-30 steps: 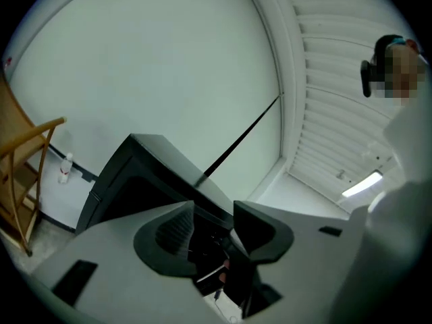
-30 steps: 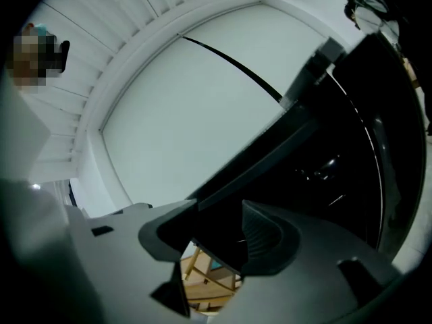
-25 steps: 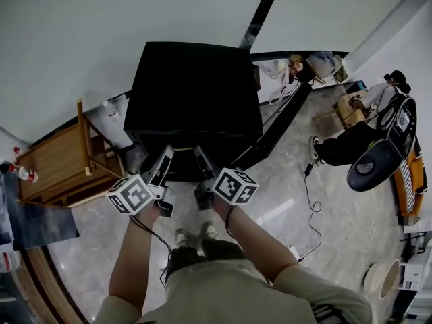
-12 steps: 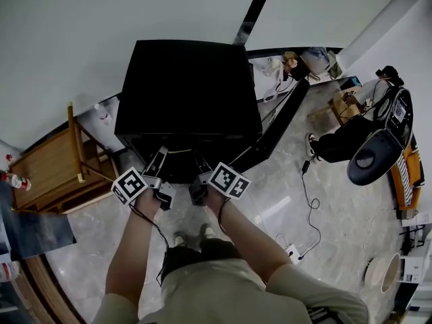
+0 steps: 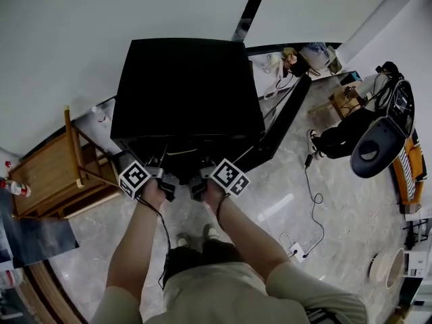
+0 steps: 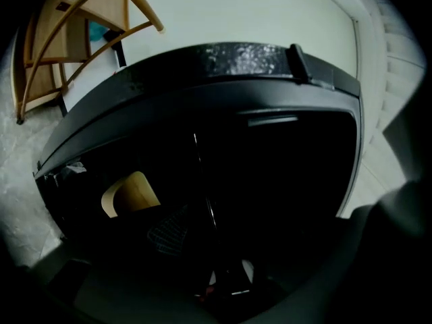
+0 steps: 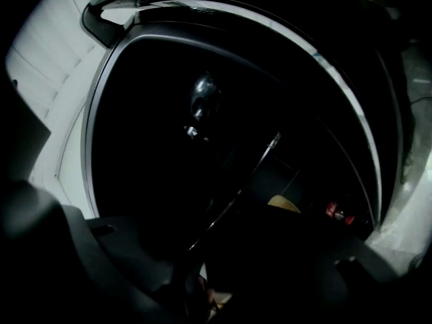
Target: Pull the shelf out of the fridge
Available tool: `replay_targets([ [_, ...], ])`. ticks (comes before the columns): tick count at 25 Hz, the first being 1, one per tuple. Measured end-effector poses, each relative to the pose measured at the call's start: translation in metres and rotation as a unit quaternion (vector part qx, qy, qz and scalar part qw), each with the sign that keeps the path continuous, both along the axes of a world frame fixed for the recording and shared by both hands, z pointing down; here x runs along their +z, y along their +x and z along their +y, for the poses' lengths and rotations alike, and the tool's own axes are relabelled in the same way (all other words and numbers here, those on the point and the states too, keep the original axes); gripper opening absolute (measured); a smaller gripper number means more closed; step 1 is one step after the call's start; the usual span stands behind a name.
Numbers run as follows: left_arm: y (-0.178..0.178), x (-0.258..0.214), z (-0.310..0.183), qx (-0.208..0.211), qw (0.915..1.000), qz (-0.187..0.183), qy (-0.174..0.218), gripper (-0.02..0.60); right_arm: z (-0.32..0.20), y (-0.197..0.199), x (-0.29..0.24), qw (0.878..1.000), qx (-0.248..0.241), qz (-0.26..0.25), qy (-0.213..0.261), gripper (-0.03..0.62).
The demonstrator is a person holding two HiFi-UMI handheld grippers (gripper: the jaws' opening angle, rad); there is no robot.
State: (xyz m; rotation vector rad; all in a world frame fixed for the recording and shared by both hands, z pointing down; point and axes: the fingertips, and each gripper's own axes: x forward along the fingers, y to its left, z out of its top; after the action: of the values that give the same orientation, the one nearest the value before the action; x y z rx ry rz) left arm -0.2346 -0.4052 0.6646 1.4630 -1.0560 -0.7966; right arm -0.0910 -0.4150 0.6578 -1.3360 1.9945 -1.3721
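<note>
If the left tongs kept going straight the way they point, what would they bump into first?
Probably the shelf, whose thin edge seems to run between the left tongs as they open, inside the black fridge. Depth is unclear.

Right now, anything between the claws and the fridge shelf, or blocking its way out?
Nothing visible. The fridge door stands open at the right. The shelf edge runs in between both claws: left claw opening, right claw closing. Deeper inside is too dark to tell.
</note>
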Motion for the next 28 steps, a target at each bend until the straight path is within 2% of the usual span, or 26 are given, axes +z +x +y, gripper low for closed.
replay_targets([
  [7, 0.002, 0.014, -0.015, -0.012, 0.9997, 0.02, -0.002, 0.219, -0.014, 0.011, 0.025, 1.0, 0.018, -0.021, -0.01, 0.158],
  [12, -0.006, 0.014, -0.026, -0.037, 0.997, 0.068, 0.003, 0.216, -0.028, 0.01, 0.02, 0.998, 0.033, -0.055, 0.001, 0.155],
  [15, -0.003, 0.011, -0.034, -0.035, 0.9974, 0.063, 0.013, 0.18, -0.037, 0.008, 0.009, 0.994, 0.036, -0.097, 0.03, 0.147],
  [19, 0.002, 0.008, -0.038, -0.038, 0.9966, 0.067, 0.029, 0.048, -0.048, 0.01, 0.006, 0.988, 0.053, -0.141, 0.038, 0.142],
  [23, 0.0, 0.01, -0.036, -0.032, 0.9963, 0.068, 0.041, 0.023, -0.053, 0.016, 0.018, 0.986, 0.068, -0.151, 0.017, 0.027],
  [28, 0.001, 0.01, -0.032, -0.032, 0.9956, 0.079, 0.039, 0.018, -0.047, 0.017, 0.019, 0.984, 0.061, -0.166, 0.012, 0.017],
])
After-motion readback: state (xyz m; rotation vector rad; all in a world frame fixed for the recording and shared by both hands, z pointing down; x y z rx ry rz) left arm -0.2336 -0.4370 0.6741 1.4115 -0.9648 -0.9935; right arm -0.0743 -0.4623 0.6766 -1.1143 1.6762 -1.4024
